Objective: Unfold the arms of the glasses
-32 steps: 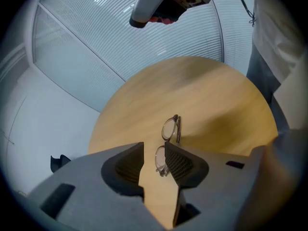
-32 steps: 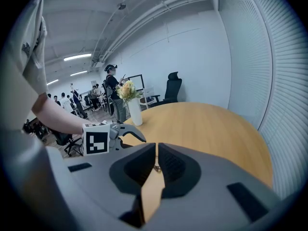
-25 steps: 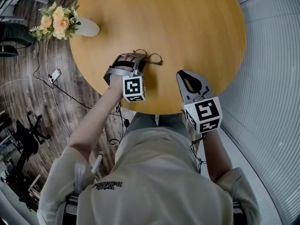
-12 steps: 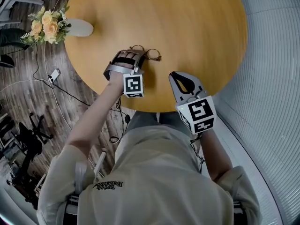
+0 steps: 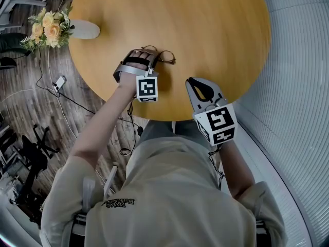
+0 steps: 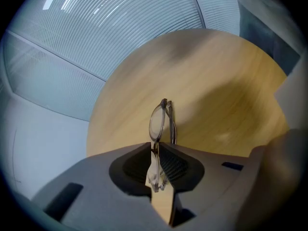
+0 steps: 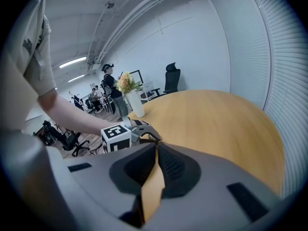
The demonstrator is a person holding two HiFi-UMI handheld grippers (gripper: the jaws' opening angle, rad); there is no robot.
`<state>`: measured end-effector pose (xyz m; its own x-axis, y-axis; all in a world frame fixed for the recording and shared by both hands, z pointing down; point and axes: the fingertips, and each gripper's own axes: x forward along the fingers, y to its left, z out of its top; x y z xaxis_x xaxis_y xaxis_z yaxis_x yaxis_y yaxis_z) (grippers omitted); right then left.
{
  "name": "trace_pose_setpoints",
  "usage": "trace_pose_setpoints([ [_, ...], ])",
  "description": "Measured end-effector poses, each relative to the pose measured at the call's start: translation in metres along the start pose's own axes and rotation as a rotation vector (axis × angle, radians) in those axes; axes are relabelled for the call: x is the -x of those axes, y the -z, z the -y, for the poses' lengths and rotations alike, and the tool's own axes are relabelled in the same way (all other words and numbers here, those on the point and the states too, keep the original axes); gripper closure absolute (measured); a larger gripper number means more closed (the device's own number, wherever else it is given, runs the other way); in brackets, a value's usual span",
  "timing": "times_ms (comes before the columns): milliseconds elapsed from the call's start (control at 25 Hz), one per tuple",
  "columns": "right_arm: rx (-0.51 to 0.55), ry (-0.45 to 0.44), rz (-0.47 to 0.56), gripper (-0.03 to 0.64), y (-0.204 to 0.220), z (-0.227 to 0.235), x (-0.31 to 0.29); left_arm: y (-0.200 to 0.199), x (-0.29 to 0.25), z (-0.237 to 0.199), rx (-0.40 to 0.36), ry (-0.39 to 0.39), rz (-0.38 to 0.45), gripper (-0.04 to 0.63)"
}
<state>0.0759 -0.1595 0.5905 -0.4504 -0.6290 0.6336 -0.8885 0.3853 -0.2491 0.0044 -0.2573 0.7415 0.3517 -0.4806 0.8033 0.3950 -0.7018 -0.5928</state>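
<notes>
Two left fingers [image 6: 130,170] just closed, pinching glasses [image 6: 157,121] between them; right fingers [image 7: 179,170] pressed together

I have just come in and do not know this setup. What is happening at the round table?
A person holds a hand-held gripper in each hand at a round wooden table. The left hand-held gripper has just been closing its jaws and now pinches the folded glasses at one end. The right hand-held gripper is shut and empty, over the table's near edge. The arms are not yet unfolded.
</notes>
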Motion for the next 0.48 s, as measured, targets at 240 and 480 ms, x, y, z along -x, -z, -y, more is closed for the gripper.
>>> trace_pose_setpoints([
  [240, -0.006, -0.001, -0.004, 0.580, 0.006, -0.003, -0.003, 0.001, -0.003, -0.004, 0.005, -0.015, 0.002, 0.546],
  [480, -0.016, -0.005, 0.012, 0.580, 0.000, -0.004, 0.003, -0.003, 0.014, -0.014, 0.329, 0.005, 0.094, 0.551],
])
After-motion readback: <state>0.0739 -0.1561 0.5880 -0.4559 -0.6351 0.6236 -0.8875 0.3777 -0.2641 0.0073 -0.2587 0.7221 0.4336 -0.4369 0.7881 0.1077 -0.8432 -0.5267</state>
